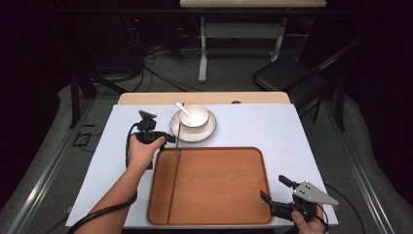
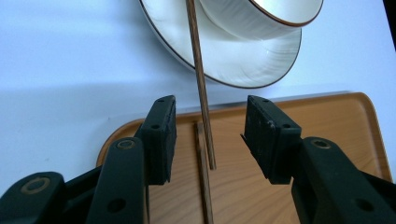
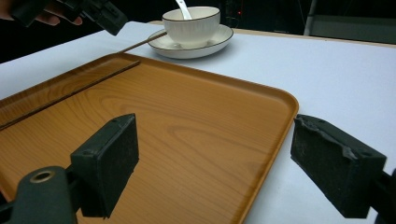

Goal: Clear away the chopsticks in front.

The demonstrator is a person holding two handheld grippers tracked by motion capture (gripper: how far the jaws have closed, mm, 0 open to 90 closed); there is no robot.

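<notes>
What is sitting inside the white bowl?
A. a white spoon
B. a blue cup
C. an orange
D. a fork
A. In the high view a white spoon leans out of the white bowl, which stands on a white plate; the right gripper view shows the spoon's handle rising from the bowl too.

Black folding chair [image 1: 287, 73] behind table [image 1: 253, 129]
</notes>
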